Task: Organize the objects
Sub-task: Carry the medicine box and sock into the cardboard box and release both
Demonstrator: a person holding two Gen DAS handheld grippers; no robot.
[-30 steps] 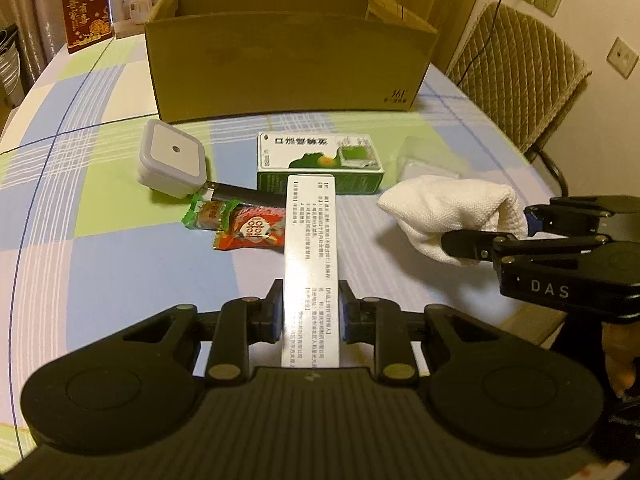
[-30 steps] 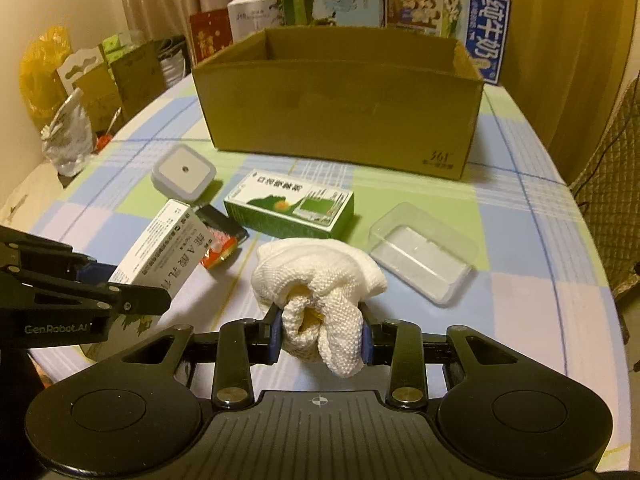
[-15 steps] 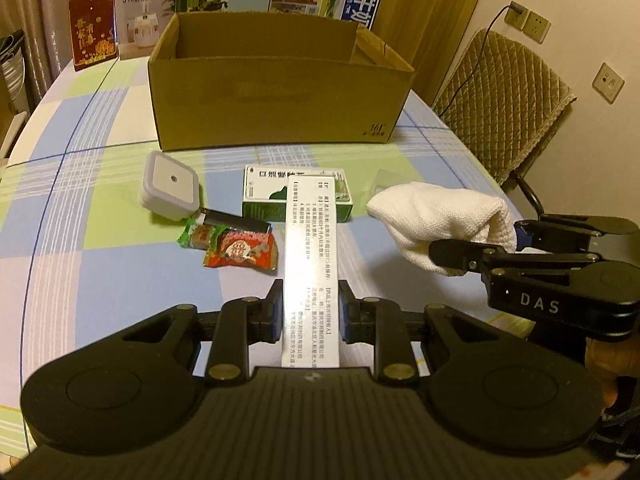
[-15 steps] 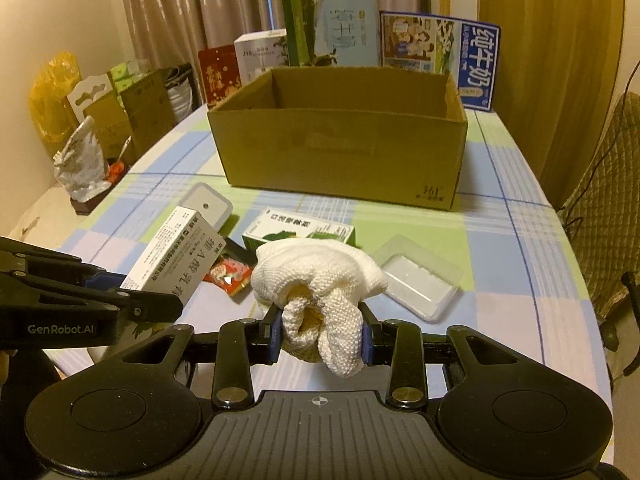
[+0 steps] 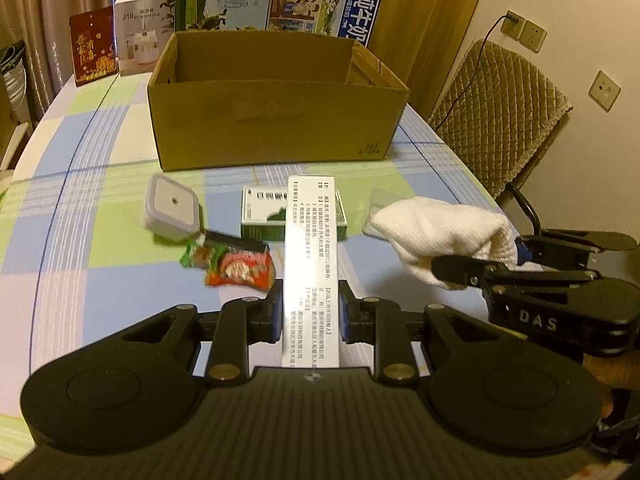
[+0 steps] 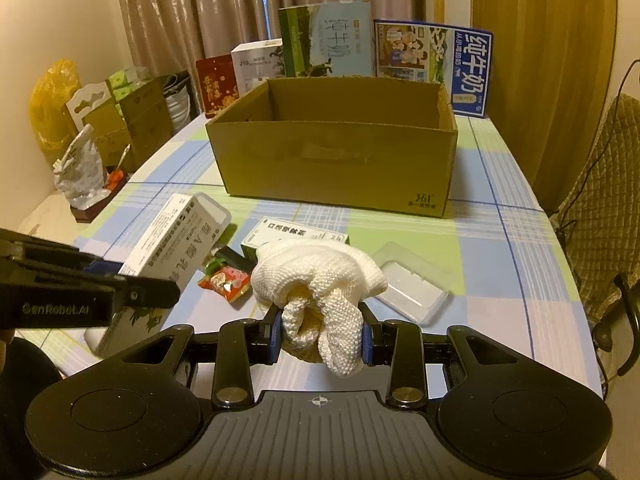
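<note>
Checked cloth in blue, green and white covers the table [image 5: 100,280], with curtains and stacked cartons behind it. Held above that cloth, the long white box [image 5: 311,264] printed with black text sits between the 2 fingers of the left gripper [image 5: 310,314], clamped at its near end on both narrow sides, its far end pointing toward the open cardboard box [image 5: 276,120]. Just to its right, the white knitted cloth [image 6: 320,284] is bunched and pinched between the 2 fingers of the right gripper [image 6: 320,338], with folds hanging down over the pads and the bulk bulging forward past the fingertips. On the table beneath and ahead of both lie a green-and-white carton [image 5: 276,216], a red-and-green snack packet [image 5: 236,268], a dark stick-shaped item [image 5: 236,240] beside it, a square white device [image 5: 172,210] to the left, and a clear plastic tray [image 6: 412,284] to the right. The cardboard box stands upright behind them, nothing visible inside it. Milk cartons [image 6: 432,60] and other boxes stand behind it, and a quilted chair [image 5: 500,108] sits at the right edge.
</note>
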